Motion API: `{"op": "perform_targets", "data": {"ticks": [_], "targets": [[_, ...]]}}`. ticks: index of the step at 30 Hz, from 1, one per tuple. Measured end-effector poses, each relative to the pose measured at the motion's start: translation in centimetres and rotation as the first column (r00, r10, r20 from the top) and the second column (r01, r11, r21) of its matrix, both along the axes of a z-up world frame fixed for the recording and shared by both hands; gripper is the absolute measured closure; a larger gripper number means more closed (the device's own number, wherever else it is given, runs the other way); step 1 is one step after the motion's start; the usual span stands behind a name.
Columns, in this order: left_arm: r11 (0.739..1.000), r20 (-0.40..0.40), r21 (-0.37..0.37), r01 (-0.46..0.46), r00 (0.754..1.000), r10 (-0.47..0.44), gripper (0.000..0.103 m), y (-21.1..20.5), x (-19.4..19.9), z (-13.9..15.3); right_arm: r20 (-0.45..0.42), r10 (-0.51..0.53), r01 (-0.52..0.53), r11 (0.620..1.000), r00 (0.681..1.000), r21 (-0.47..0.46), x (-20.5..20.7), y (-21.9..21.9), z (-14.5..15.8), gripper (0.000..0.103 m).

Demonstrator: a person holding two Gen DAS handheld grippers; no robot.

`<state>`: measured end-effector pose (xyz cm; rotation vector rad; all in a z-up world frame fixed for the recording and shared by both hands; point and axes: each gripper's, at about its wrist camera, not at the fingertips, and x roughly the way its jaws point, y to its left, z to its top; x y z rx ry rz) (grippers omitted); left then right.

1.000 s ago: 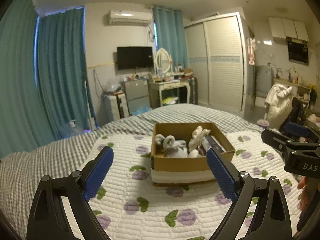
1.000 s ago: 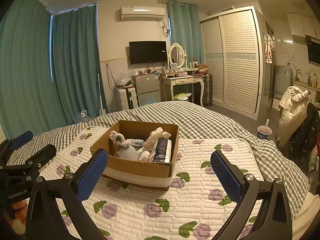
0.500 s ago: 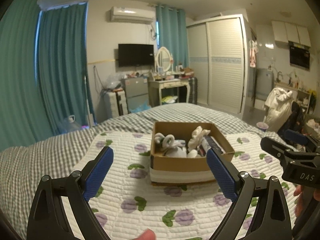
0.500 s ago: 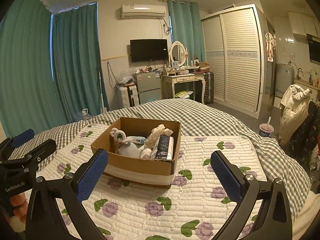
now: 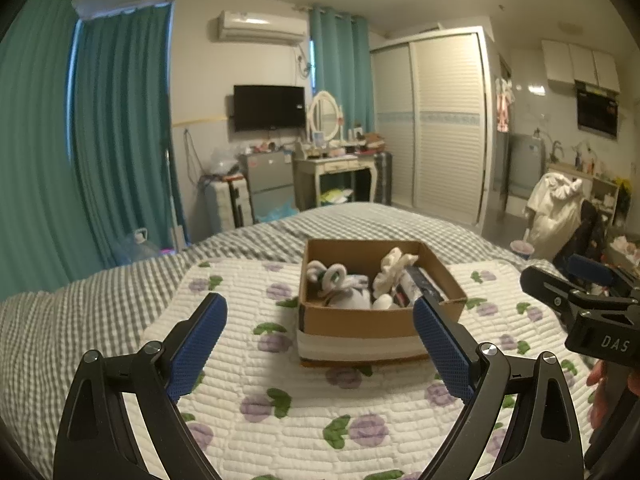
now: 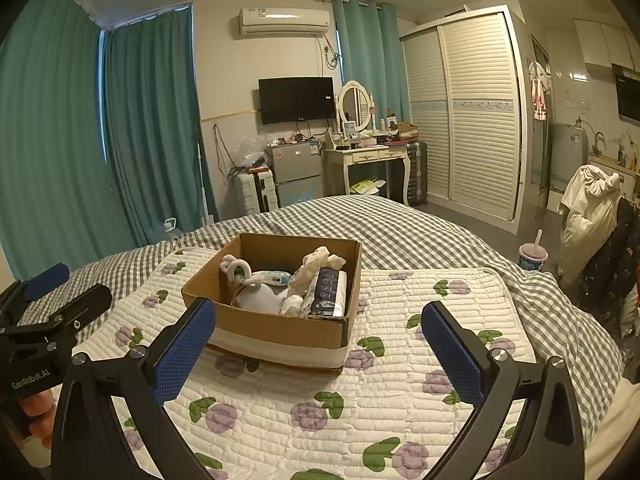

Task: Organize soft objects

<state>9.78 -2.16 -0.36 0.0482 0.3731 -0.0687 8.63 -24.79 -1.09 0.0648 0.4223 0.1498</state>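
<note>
Both pairs of blue fingers spread wide and empty, the left gripper (image 5: 319, 334) and right gripper (image 6: 318, 344) hover before the cardboard box (image 6: 276, 326) on the flowered quilt (image 6: 400, 392), soft toys (image 6: 260, 294) bundled inside, seemingly for tidiness

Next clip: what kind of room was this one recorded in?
Most likely a bedroom in a small studio flat. A bed with a checked cover fills the foreground, a dressing table with an oval mirror stands by the far wall beside a sliding-door wardrobe, and a sink area shows at the right edge.

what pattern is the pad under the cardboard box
White quilted pad with purple flowers and green leaves, clearest in the right wrist view.
</note>
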Motion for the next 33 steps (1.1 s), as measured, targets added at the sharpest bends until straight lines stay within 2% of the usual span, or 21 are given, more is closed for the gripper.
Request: {"op": "perform_targets", "data": {"ticks": [33], "targets": [[1.000, -0.016, -0.006, -0.005, 1.000, 0.005, 0.007, 0.27, 0.32, -0.72, -0.002, 0.020, -0.020, 1.000, 1.000, -0.008, -0.02, 0.87, 0.05, 0.000]]}}
